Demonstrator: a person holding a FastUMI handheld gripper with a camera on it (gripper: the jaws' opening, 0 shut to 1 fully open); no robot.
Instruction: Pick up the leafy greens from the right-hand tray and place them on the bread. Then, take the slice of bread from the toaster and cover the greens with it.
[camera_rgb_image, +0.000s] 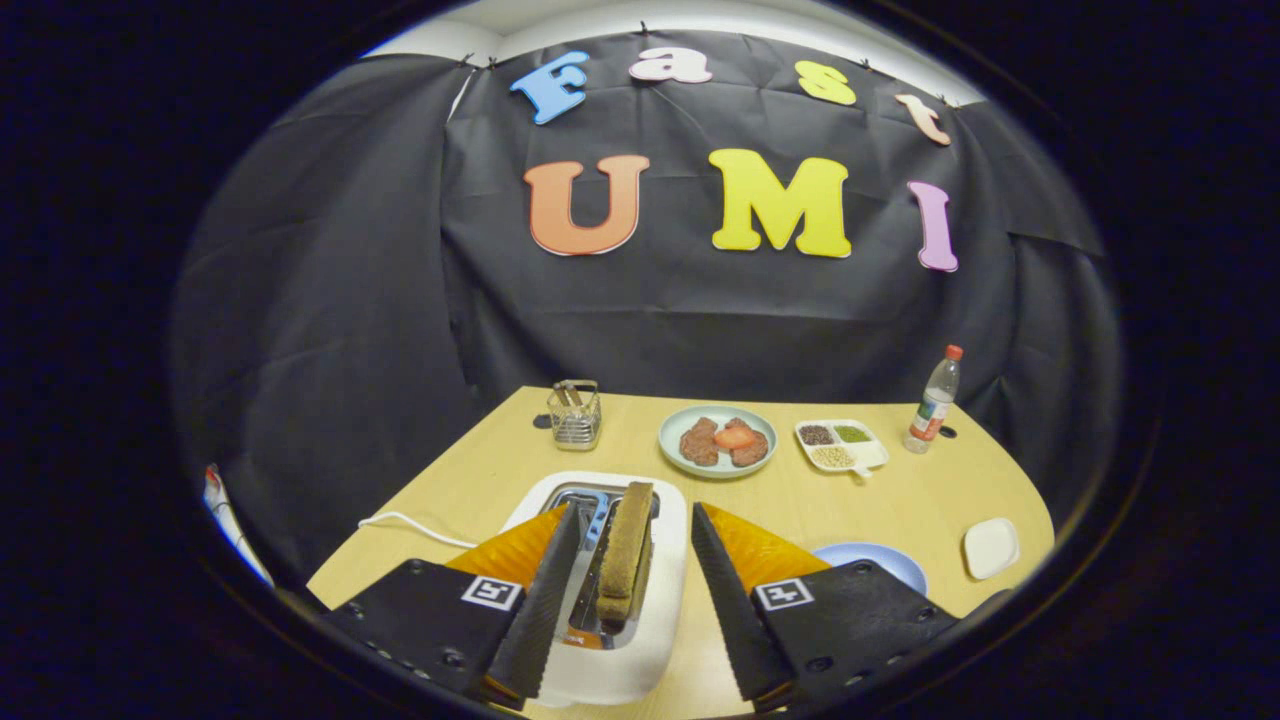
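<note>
A brown slice of bread (626, 545) stands upright in the slot of a white toaster (668, 590) on the wooden table (790, 500). My gripper (633, 512) hangs open just above the toaster. Its two fingers flank the slice, one on each side, with a gap on both sides and no contact. Part of a blue plate (885, 562) peeks out behind the right finger; what lies on it is hidden.
Beyond the toaster stand a wire utensil holder (575, 413), a pale plate of meat and tomato (717, 441), a white divided tray of grains (841, 444) and a bottle (934, 401). A small white dish (991, 547) lies far right. The toaster's cord (412, 526) trails left.
</note>
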